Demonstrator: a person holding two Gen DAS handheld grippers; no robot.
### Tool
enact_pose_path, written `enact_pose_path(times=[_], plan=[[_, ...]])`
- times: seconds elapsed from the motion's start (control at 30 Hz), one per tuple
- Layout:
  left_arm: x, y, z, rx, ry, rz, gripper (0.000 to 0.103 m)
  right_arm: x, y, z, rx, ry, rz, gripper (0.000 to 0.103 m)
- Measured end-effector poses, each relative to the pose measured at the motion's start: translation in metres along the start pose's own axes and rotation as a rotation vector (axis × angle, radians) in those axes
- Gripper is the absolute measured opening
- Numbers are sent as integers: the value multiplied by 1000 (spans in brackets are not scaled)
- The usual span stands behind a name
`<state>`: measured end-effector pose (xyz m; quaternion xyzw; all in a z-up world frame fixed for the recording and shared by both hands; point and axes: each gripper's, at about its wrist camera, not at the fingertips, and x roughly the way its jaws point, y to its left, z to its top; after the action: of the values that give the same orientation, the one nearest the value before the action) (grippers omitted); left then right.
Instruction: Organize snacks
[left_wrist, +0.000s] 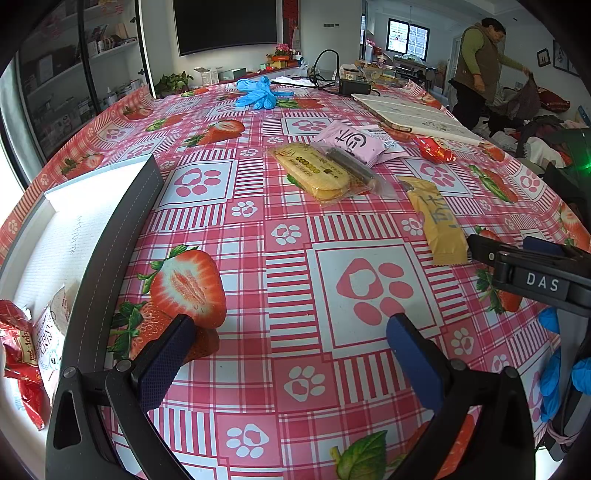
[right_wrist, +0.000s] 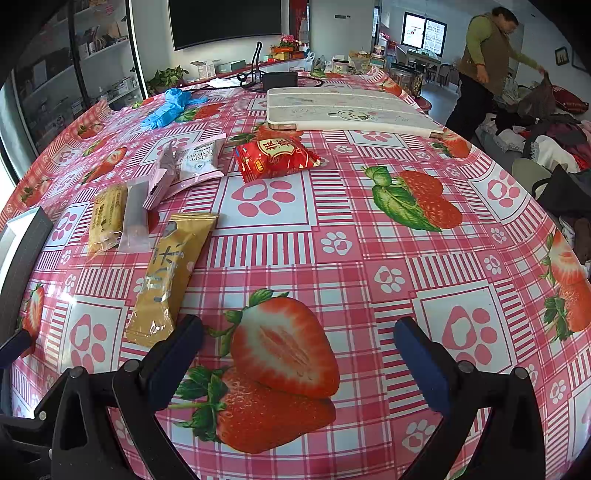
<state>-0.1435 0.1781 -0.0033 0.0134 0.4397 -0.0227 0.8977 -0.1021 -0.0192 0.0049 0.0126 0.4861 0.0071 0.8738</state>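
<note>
Snacks lie on the strawberry tablecloth. A yellow-gold bar packet (left_wrist: 439, 225) (right_wrist: 166, 277) lies nearest, just left of my right gripper. Behind it lie a clear pack of yellow biscuits (left_wrist: 317, 173) (right_wrist: 107, 218), a pink packet (left_wrist: 351, 142) (right_wrist: 162, 177), a white packet (right_wrist: 199, 158) and a red packet (left_wrist: 434, 149) (right_wrist: 275, 157). A dark-rimmed white box (left_wrist: 74, 229) at the left holds a red packet (left_wrist: 20, 354) and a white one (left_wrist: 51, 332). My left gripper (left_wrist: 291, 347) is open and empty beside the box. My right gripper (right_wrist: 299, 350) is open and empty; it also shows in the left wrist view (left_wrist: 524, 266).
Blue gloves (left_wrist: 258, 92) (right_wrist: 166, 107), a white folded board (left_wrist: 413, 114) (right_wrist: 351, 110) and a black charger with cables (left_wrist: 354, 86) lie at the table's far side. A person (left_wrist: 480, 66) stands beyond the table's right corner. Shelves stand at the left.
</note>
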Motion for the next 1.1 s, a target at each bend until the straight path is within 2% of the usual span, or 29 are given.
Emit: enact_pose_path(times=[0.93, 1.1], plan=[[0, 0, -1, 0, -1, 0, 103, 0, 0, -1, 1, -1, 3, 103], [0, 2, 2, 4, 19, -1, 103, -1, 0, -1, 1, -1, 4, 103]])
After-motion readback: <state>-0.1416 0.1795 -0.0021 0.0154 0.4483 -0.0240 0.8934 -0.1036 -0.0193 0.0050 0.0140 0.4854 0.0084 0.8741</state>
